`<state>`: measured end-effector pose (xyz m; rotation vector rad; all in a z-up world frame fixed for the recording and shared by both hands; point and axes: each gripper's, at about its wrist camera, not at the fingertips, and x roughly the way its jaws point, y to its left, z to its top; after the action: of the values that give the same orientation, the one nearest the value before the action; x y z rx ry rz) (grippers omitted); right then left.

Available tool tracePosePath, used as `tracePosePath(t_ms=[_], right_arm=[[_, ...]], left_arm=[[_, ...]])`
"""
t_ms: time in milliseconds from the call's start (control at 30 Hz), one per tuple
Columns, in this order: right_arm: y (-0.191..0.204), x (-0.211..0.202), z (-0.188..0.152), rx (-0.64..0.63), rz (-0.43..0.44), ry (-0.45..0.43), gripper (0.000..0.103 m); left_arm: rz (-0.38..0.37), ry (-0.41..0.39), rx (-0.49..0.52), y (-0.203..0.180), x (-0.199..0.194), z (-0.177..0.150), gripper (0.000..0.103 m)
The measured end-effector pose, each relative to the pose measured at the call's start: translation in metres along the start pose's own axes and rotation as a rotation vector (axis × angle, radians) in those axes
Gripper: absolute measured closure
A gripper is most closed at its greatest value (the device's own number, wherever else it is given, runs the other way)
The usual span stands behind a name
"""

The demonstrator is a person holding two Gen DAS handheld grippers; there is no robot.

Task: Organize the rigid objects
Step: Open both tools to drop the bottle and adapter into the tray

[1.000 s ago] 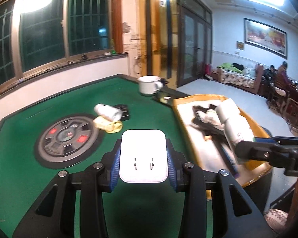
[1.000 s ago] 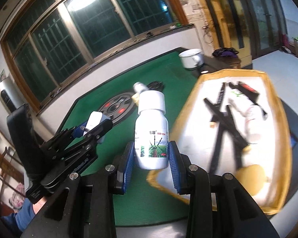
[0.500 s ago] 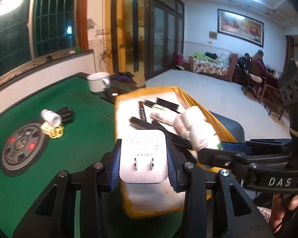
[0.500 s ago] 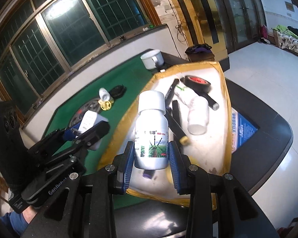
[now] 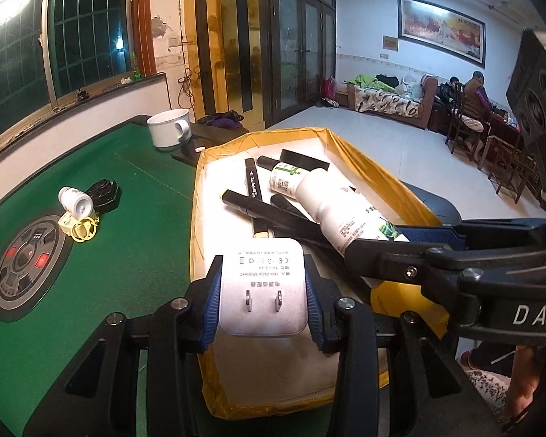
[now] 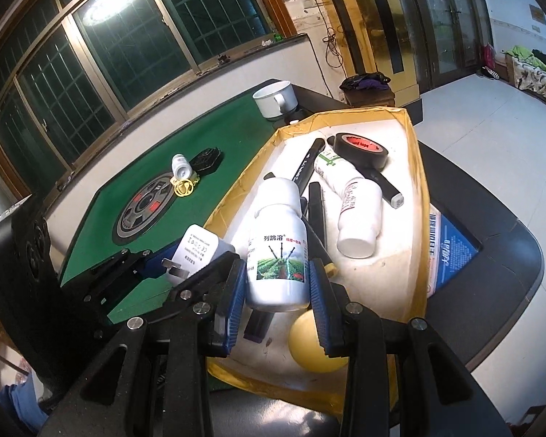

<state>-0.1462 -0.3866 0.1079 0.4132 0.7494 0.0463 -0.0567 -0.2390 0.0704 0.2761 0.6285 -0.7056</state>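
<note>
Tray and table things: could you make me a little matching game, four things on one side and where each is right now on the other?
Things:
1. white charger
2. labelled white bottle
3. black tape roll
4. white mug

Places:
A. lying in the yellow tray
B. standing on the green table
C. in the left tongs
D. in the right tongs

Pairs: 1-C, 2-D, 3-A, 4-B

dark barred windows (image 5: pixel 14 47), pale tiled floor (image 5: pixel 375 142), sofa (image 5: pixel 389 103), framed horse painting (image 5: pixel 442 34), glass doors (image 5: pixel 302 54)
</note>
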Motion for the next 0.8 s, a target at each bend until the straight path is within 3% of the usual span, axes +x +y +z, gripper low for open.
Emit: tracePosePath(t_ms=[667, 800], right_arm=[[-0.007, 0.005, 0.003, 0.031, 0.0, 0.034, 0.071], [-0.005, -0.002, 0.005, 0.032, -0.002, 0.018, 0.071]], left_arm=[[-0.006, 0.034, 0.004, -0.002, 0.003, -0.002, 0.065], [-0.009, 0.008, 0.0, -0.001, -0.007, 0.0, 0.065]])
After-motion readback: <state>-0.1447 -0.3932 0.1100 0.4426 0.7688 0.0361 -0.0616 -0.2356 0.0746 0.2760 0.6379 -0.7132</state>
